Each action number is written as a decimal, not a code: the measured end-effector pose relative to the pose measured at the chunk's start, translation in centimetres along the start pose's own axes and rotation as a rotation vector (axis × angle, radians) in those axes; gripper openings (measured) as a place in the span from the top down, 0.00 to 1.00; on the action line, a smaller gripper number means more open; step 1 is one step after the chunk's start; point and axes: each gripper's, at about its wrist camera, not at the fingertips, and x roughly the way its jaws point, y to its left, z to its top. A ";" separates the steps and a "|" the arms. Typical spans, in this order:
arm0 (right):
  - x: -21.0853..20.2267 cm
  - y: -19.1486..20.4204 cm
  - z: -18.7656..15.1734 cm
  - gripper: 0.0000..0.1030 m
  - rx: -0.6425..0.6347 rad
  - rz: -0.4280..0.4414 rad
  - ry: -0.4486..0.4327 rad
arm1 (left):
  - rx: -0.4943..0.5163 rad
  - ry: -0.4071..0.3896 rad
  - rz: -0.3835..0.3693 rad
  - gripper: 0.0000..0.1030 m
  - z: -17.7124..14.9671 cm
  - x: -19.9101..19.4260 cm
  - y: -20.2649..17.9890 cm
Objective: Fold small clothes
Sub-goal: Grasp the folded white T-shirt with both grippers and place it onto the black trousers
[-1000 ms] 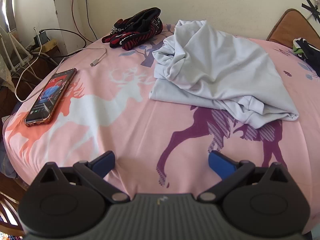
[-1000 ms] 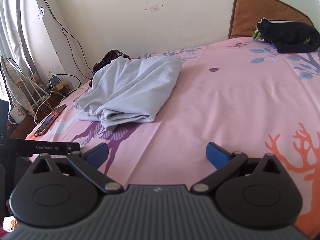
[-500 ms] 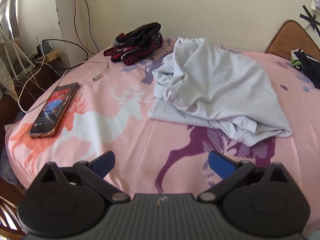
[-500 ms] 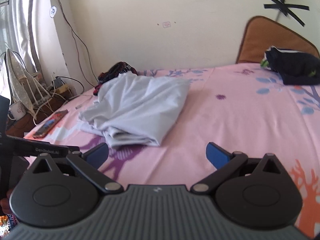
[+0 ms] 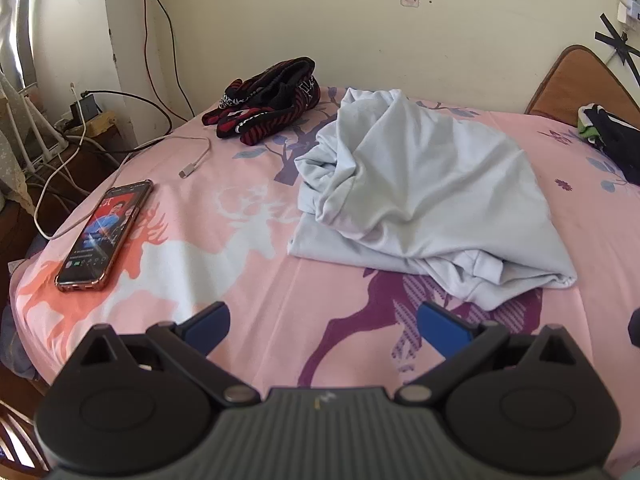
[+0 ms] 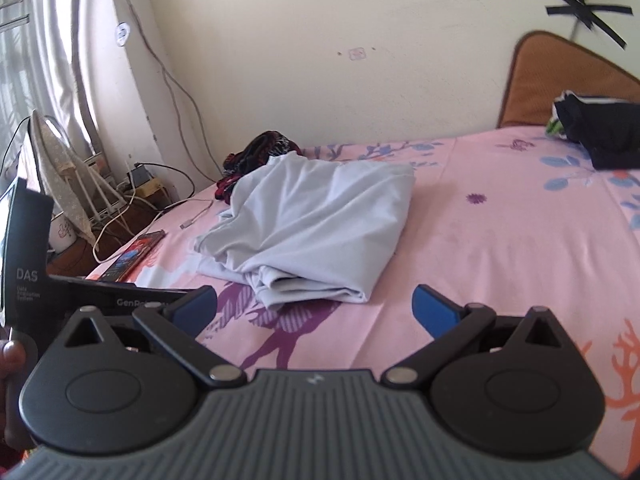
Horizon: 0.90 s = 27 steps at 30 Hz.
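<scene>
Both grippers backed off, left gripper (image 5: 322, 326) and right gripper (image 6: 314, 306) spread wide, empty. Grey garment (image 5: 420, 196) is soft, light; pinch the near bunched hem.

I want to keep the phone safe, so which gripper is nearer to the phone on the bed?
Left. The left gripper has the phone just ahead to its left; the right gripper sits farther away, beyond the left gripper.

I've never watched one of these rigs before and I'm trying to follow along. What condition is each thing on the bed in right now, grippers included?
Pale grey garment: crumpled in a loose heap, not folded.
Phone: lying flat, screen lit.
Charging cable: loose end on the sheet, not plugged into the phone.
Red and black clothes: bunched by the wall.
Dark garment: bundled near the headboard.
Left gripper: open, empty.
Right gripper: open, empty.
</scene>
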 end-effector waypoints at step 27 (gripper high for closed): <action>15.1 -5.6 5.9 0.37 0.176 0.153 0.230 | -0.023 0.093 -0.426 0.21 9.3 13.0 3.8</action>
